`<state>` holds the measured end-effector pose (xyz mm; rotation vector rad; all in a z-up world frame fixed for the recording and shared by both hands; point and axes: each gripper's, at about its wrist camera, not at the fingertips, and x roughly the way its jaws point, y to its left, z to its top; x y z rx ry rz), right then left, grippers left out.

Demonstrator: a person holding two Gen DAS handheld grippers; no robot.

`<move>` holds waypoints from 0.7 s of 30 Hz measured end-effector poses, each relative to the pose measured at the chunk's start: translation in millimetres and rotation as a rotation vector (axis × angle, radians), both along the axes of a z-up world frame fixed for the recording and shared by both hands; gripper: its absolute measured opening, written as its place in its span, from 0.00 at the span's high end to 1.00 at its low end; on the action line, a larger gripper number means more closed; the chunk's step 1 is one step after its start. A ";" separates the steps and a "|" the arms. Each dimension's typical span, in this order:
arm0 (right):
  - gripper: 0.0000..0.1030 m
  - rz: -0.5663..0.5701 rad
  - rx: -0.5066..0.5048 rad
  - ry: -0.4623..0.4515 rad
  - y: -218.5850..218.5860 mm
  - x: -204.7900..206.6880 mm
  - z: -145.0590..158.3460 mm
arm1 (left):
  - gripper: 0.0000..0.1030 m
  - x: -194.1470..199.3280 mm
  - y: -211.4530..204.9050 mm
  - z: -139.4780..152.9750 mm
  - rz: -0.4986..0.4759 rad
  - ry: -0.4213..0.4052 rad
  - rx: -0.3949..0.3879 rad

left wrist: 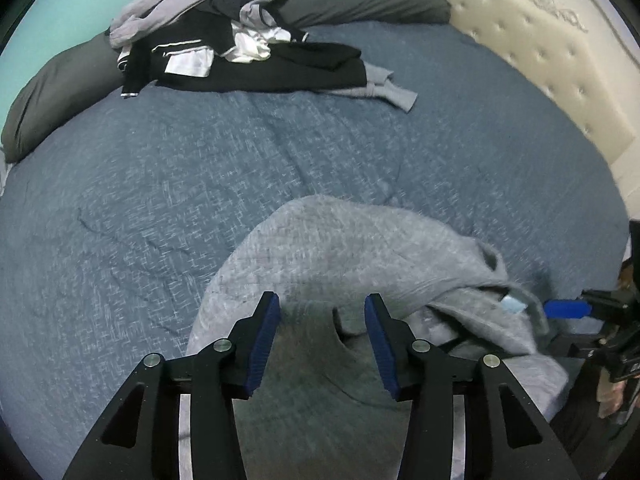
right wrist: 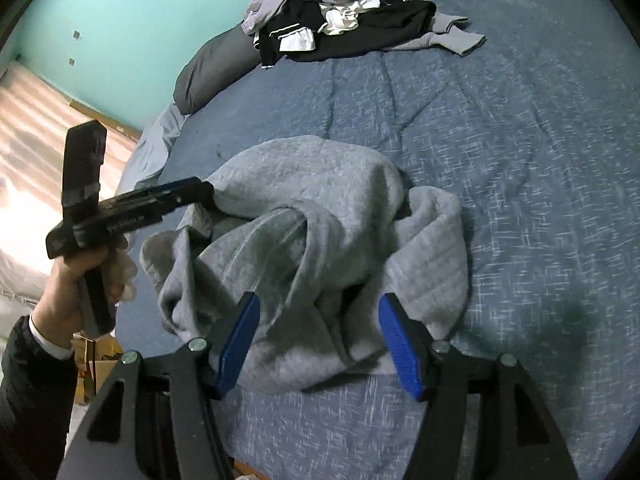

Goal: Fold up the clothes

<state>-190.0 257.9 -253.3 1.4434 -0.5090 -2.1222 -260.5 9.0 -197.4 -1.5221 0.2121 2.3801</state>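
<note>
Grey sweatshirt [right wrist: 320, 236] lies crumpled on the blue bedspread [right wrist: 500, 152] near the bed's front edge. Left gripper [left wrist: 322, 336] fingers spread apart above its fabric, nothing pinched; right gripper [right wrist: 318, 344] fingers also released, straddling the sweatshirt's near hem. Pile of 3 or more unfolded clothes [left wrist: 224, 40] sits far back against dark pillows [left wrist: 52, 96].
</note>
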 end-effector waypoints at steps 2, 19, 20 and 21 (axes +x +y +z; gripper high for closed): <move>0.48 0.005 -0.006 -0.007 -2.9 -3.6 -4.1 | 0.76 -0.8 0.4 -5.6 -0.007 -0.008 -0.011; 0.97 0.001 0.079 0.203 -1.7 -9.7 64.2 | 0.89 16.3 -34.1 70.1 0.024 0.177 -0.011; 0.97 -0.003 0.083 0.222 -0.3 -11.6 74.5 | 0.89 18.0 -36.8 79.3 0.026 0.191 -0.005; 0.97 -0.008 0.085 0.242 1.0 -14.6 86.7 | 0.89 20.4 -39.4 89.3 0.027 0.205 -0.002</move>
